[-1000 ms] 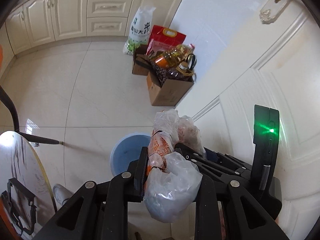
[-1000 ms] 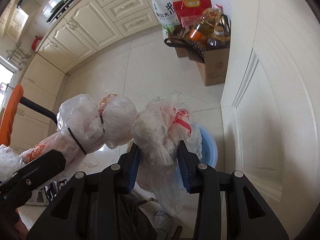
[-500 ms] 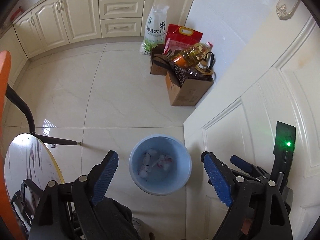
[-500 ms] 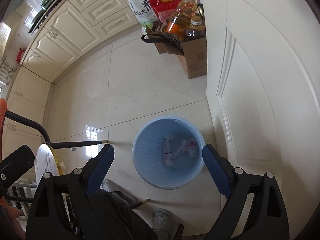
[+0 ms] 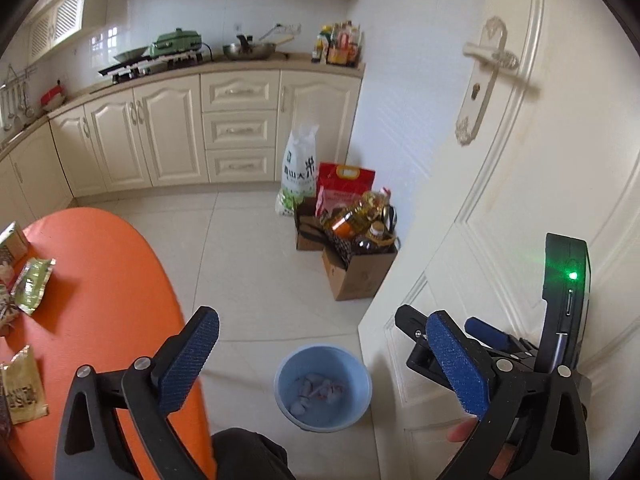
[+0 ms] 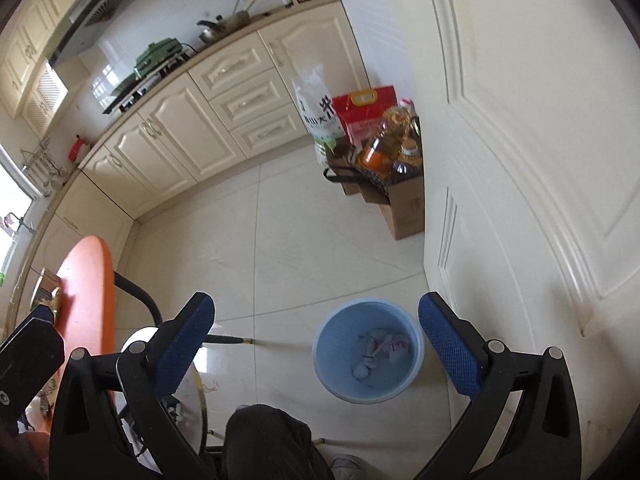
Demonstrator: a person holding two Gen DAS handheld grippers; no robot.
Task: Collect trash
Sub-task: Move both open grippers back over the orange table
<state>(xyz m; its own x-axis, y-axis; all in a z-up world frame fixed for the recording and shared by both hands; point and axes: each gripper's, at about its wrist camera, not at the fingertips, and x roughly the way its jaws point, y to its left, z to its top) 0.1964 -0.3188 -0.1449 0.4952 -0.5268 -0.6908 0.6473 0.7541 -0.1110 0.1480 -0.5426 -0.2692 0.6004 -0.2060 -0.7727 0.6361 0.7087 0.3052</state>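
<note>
Two hand-held grippers: left hand-held gripper (image 5: 320, 360) and right hand-held gripper (image 6: 316, 344), jaws just opened, spread wide, nothing between.
Trash: crumpled clear plastic bags (image 6: 380, 350) inside round light-blue plastic bin (image 6: 332, 364).
Bin: on floor, beside white door (image 6: 520, 200).

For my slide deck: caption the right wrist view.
Open right gripper above blue bin holding crumpled plastic bags.

A home kitchen is showing: cream cabinets (image 5: 172, 132), a gas stove (image 5: 140, 68) and wok (image 5: 248, 51) sitting on the counter (image 5: 224, 65).
</note>
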